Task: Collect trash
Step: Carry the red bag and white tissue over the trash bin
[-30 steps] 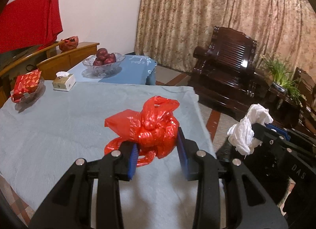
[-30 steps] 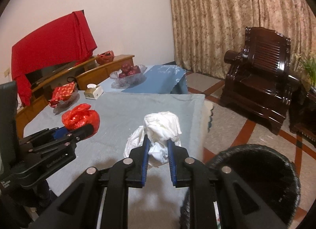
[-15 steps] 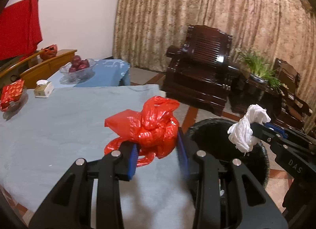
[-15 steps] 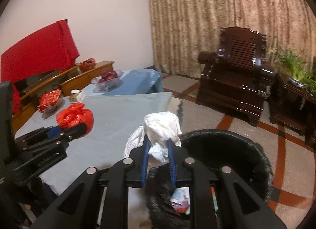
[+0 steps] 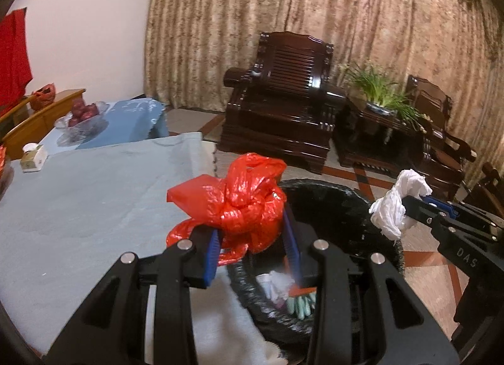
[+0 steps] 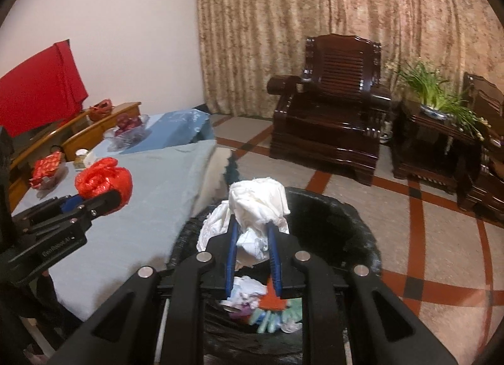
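My left gripper (image 5: 252, 232) is shut on a crumpled red plastic bag (image 5: 239, 204) and holds it at the near rim of a black-lined trash bin (image 5: 334, 198), beside the table edge. My right gripper (image 6: 252, 232) is shut on a wad of white tissue (image 6: 258, 204) and holds it above the open bin (image 6: 340, 223). The bin has mixed trash in its bottom (image 6: 261, 305). The tissue (image 5: 393, 207) and right gripper show at the right of the left wrist view. The red bag (image 6: 104, 179) and left gripper show at the left of the right wrist view.
The table has a light blue cloth (image 5: 78, 201). On it stand a tissue box (image 5: 33, 157) and a red packet (image 6: 47, 168). A glass bowl of red fruit (image 5: 83, 114) sits on a lower blue table. A dark wooden armchair (image 6: 334, 119) and a potted plant (image 6: 438, 97) stand behind the bin.
Both grippers have swung right, off the table toward the bin. The white tissue now hangs over the bin's opening, and the red bag has reached the bin's near rim.
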### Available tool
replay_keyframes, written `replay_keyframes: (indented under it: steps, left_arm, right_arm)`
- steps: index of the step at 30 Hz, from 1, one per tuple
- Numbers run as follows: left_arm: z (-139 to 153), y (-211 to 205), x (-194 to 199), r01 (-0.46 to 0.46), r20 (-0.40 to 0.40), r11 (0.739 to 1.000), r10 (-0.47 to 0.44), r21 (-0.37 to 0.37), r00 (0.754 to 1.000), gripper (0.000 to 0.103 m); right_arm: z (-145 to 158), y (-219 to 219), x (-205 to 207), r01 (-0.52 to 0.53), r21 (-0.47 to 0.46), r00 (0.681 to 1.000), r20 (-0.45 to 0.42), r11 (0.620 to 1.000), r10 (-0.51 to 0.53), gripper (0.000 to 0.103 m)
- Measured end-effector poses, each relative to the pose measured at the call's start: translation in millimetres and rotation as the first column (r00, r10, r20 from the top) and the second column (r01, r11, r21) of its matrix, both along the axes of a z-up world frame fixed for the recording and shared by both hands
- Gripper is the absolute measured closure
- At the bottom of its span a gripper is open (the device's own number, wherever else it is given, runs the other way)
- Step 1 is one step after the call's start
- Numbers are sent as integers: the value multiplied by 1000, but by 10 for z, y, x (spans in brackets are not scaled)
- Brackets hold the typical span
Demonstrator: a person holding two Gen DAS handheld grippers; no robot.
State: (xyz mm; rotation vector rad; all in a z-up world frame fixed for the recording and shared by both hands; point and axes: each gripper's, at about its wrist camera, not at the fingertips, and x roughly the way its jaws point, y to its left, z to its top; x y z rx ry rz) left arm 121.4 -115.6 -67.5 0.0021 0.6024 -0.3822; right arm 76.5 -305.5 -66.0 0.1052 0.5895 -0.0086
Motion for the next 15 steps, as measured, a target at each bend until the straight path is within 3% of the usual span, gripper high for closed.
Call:
replay_keyframes:
  steps: [15]
  left_arm:
    - [-375,-707,284,112,-38,994,-111,20,993,68]
  right_arm:
    - [-353,-525,112,88,4,993,-77,996,-87,85]
